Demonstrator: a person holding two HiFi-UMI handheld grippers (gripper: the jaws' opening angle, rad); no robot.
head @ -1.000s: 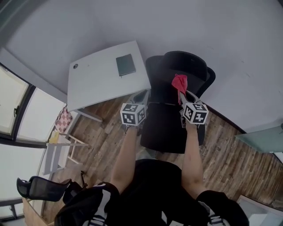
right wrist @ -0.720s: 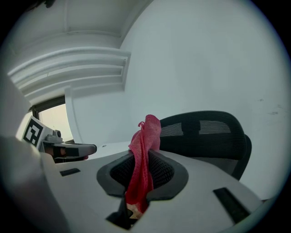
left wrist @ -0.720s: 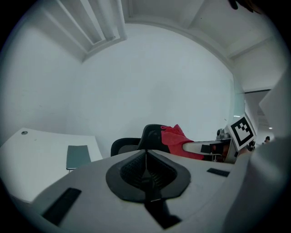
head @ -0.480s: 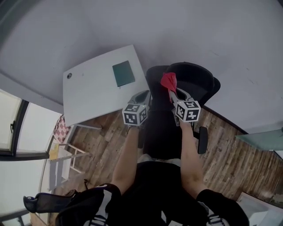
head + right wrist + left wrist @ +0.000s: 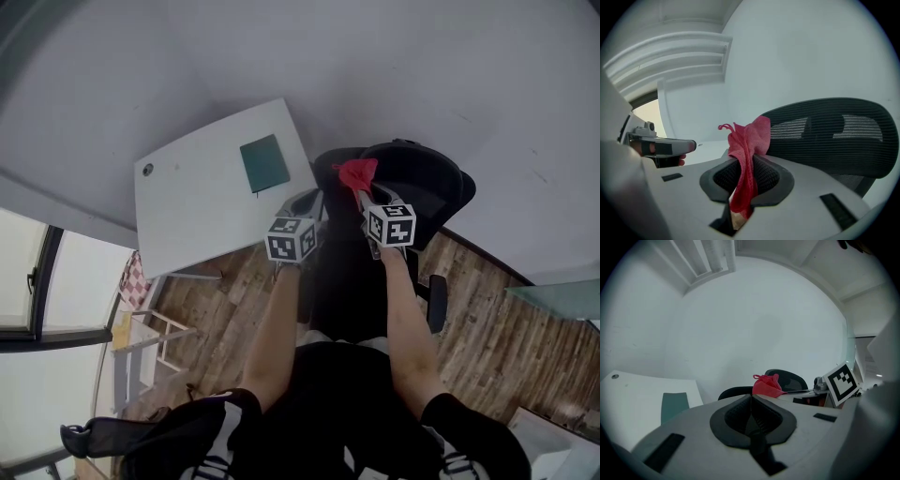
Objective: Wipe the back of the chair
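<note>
One black mesh chair back [image 5: 825, 133] stands just beyond our right gripper [image 5: 746, 173], whose jaws are clamped on a red cloth [image 5: 749, 140] that rises in front of its upper edge; we cannot tell whether the two touch. Our left gripper [image 5: 751, 416] is alongside, jaws pressed together with nothing between them. On our left, a white desk [image 5: 187, 216] carries a dark green notebook [image 5: 264, 162].

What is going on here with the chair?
A person works two grippers. The right gripper is shut on a red cloth, held up by the top of the black chair back; whether the cloth touches it is unclear. The left gripper is shut and empty, alongside.
</note>
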